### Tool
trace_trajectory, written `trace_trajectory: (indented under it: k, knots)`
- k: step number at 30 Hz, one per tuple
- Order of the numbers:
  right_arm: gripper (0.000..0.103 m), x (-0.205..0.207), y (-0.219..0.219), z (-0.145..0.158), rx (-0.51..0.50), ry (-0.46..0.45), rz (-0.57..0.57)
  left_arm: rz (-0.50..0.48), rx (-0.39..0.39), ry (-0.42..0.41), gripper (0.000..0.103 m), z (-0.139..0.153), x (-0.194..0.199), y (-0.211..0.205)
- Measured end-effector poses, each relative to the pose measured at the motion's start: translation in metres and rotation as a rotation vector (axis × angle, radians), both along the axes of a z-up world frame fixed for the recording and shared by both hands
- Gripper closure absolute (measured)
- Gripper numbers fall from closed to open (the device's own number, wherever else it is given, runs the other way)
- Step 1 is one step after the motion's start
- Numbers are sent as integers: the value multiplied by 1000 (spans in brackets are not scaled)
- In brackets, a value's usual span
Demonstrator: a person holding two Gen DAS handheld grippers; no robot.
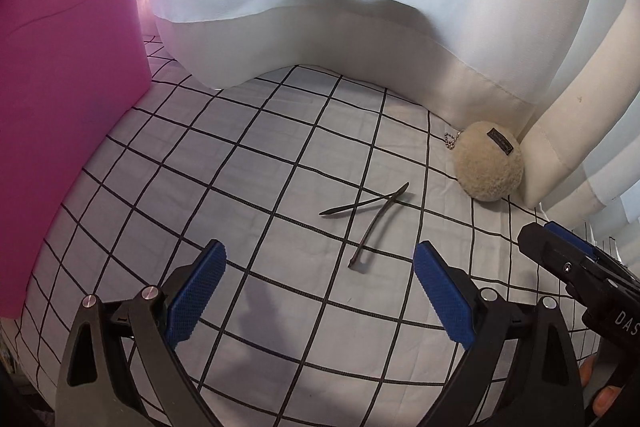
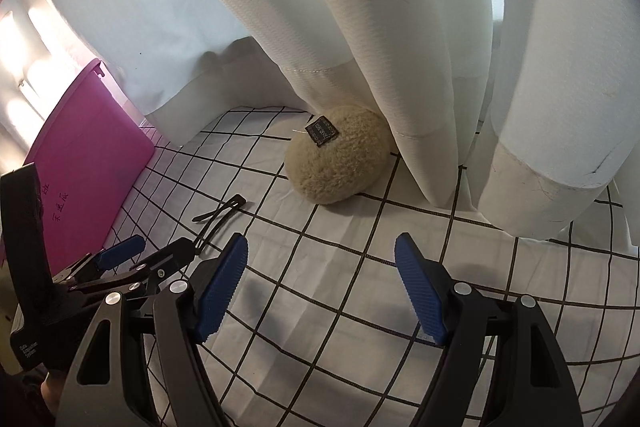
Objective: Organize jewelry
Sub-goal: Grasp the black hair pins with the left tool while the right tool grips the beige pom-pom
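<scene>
Hair clips (image 1: 366, 217), two thin dark ones crossed on the checked sheet (image 1: 248, 155), just ahead of the left gripper (image 1: 320, 291) and a bit toward its right finger; long one pointing away, up toward the fluffy ball (image 1: 488, 167). Left jaws wide apart, nothing between. Right gripper (image 2: 320, 291) also apart and empty, farther off, aimed nearer the ball.

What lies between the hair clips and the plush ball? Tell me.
Only bare grid cloth. The left wrist view shows an open stretch between the hair clips and the plush ball; its bead chain sits off to the ball's far side.
</scene>
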State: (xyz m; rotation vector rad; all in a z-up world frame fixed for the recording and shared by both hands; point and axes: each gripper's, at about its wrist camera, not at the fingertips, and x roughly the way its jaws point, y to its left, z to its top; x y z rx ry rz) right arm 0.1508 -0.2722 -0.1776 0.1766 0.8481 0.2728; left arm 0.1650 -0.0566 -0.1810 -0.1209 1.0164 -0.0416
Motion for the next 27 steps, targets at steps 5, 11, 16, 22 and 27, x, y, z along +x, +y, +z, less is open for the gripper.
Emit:
trace_trajectory:
  k: [5,11,16,22,27]
  knots:
    - [30,9,0,-2,-2,-3,-17,-6,6,-11,10,-2,5,1]
    - [30,23,9,-8,-52,-7,-44,-11,9,-2,10,-9,11,0]
    - [30,30,11,-9,-73,-8,-51,-15,13,10,10,-13,14,-2]
    - [30,41,19,-10,-121,-4,-48,-5,15,19,10,-19,21,2]
    - [30,50,25,-13,-153,11,-52,-11,20,18,10,-22,23,2]
